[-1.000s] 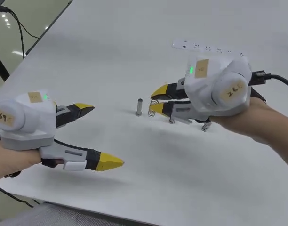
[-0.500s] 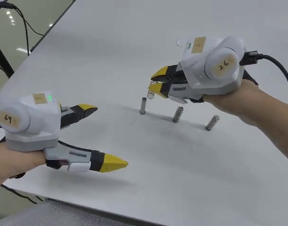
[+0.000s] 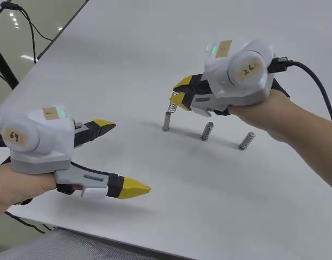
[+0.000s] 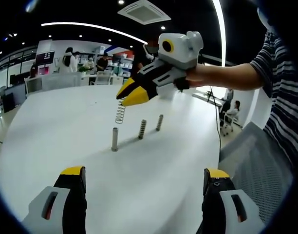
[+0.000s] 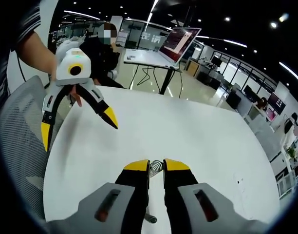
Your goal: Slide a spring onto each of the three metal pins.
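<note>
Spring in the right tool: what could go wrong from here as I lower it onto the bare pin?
1. The spring, pinched only at its top by the right tool, hangs above the bare pin; its free end may miss the tip and pop free.
2. The neighbouring sprung pin stands close by; the tool's body could knock it while lowering.
</note>
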`<state>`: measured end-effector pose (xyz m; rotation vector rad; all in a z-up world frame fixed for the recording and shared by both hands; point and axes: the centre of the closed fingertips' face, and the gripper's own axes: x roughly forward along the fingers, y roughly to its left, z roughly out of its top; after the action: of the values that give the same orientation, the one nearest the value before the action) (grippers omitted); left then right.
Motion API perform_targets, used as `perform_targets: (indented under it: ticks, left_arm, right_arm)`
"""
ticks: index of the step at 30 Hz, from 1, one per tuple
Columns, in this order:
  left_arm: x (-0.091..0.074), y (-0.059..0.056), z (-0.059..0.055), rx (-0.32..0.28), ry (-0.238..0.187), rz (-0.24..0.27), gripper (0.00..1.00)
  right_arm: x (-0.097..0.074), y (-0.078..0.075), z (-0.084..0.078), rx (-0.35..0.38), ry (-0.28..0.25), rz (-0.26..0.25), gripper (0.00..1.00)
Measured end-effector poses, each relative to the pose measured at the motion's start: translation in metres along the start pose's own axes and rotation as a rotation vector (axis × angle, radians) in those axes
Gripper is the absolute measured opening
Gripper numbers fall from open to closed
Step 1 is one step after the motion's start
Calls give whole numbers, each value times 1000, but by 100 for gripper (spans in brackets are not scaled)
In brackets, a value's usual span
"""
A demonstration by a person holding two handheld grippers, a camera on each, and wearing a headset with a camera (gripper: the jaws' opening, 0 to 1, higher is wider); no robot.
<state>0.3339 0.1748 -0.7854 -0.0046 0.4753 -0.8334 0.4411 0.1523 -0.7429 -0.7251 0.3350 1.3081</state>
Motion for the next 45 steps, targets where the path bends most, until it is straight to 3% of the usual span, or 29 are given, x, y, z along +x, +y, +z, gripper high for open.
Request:
perform_targets:
  ticks: [7, 45]
  left_arm:
    - [-3, 1, 6, 3, -20, 8, 97]
    - [-5, 4, 2, -6, -10, 16, 96]
  right_arm:
    - [3, 1, 1, 18, 2, 5, 8]
    - [16, 5, -10, 28, 32, 39, 8]
